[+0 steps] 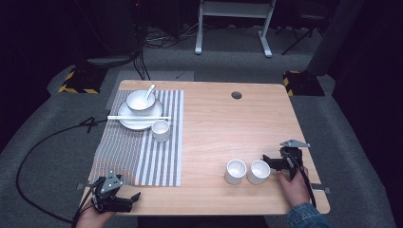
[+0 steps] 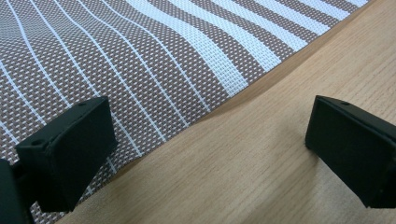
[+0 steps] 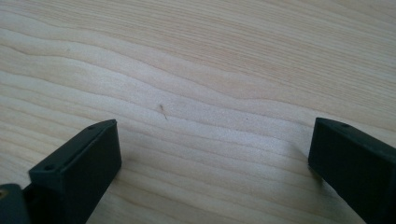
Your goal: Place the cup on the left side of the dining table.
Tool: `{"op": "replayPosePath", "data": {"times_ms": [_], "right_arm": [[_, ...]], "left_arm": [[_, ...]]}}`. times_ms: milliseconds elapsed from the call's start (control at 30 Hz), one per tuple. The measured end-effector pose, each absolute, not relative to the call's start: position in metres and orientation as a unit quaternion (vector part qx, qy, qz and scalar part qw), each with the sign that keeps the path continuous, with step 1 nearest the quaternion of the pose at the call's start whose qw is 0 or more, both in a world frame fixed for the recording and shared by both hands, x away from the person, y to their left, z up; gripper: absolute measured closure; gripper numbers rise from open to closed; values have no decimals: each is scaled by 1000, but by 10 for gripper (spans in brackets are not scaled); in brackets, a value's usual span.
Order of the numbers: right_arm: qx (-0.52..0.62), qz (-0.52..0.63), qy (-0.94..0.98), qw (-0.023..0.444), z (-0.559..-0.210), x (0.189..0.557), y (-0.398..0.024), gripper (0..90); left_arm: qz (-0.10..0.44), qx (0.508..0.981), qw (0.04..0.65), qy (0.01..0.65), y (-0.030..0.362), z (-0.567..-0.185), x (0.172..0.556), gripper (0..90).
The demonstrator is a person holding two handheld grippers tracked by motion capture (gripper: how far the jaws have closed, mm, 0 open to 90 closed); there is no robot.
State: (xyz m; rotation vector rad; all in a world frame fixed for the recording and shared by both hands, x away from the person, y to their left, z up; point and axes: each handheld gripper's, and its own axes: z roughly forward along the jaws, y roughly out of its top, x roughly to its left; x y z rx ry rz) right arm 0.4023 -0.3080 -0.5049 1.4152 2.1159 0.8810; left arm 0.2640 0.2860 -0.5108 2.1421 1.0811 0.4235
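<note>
Just left of right claw (image 1: pixel 267 160), white cup (image 1: pixel 259 171), apart

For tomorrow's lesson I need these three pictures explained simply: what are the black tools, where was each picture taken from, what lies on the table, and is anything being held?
A person sits at a wooden table with a hand-held two-jaw clamp in each hand. The high view looks down from above: the left gripper is at the near left corner, the right gripper beside two white cups. The other two pictures come from cameras riding on the clamps, looking along their black jaws. On the left lies a striped placemat bearing a plate, a bowl with a spoon, chopsticks and a third cup. Both clamps stand open and hold nothing; the left one is over the placemat's edge, the right over bare wood.
</note>
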Motion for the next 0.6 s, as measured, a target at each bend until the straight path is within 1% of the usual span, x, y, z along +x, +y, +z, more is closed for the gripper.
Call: {"op": "replayPosePath", "data": {"times_ms": [400, 600], "right_arm": [[512, 319, 766, 222, -505, 402, -308, 25], [512, 319, 766, 222, -505, 402, -308, 25]], "left_arm": [[162, 823, 346, 420, 285, -511, 263, 18], [159, 826, 336, 424, 284, -509, 264, 19]]}}
